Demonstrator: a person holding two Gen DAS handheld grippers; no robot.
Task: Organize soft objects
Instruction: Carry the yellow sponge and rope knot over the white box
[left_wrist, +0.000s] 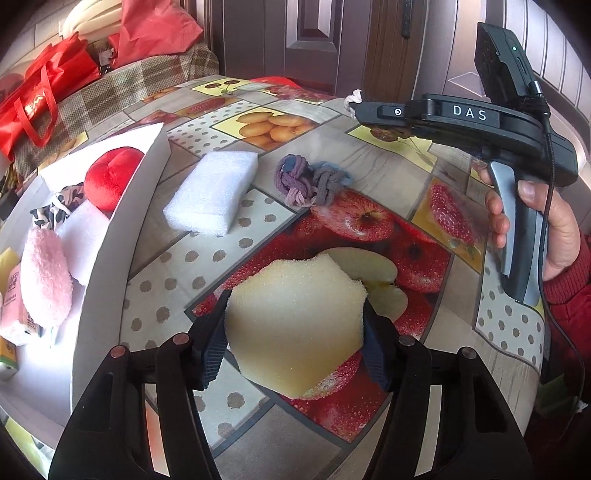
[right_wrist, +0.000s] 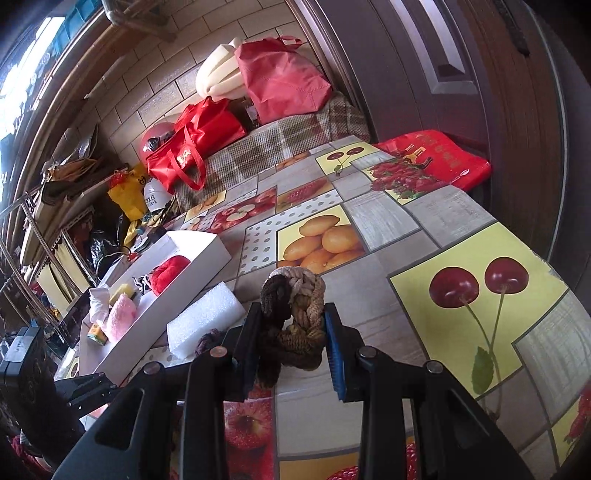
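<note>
Left wrist view only: right gripper (left_wrist: 360, 105) seen from the side at upper right, held by a hand (left_wrist: 546, 221) in a red sleeve, a pale scrap at its tip; purple-grey braided cord bundle (left_wrist: 310, 182) lying on the counter (left_wrist: 369, 158).
Right wrist view only: red bags (right_wrist: 195, 147) and cluttered shelving behind the counter; a red pack (right_wrist: 436, 158) at the far edge.

Both views: white foam block (left_wrist: 212, 194) on the fruit-print cloth just beside the white box (left_wrist: 122, 221). In the box: red plush piece (left_wrist: 110, 177), pink fluffy item (left_wrist: 46, 277), patterned fabric, small cartons.

Left gripper (left_wrist: 295, 332): fingers part-closed, pressing both sides of a pale yellow sponge (left_wrist: 295, 325), near the box's side wall.

Right gripper: fingers (right_wrist: 334, 354) clenched on a brown-and-tan braided rope knot (right_wrist: 295, 321), lifted over the counter; the knot hides the surface behind it.
</note>
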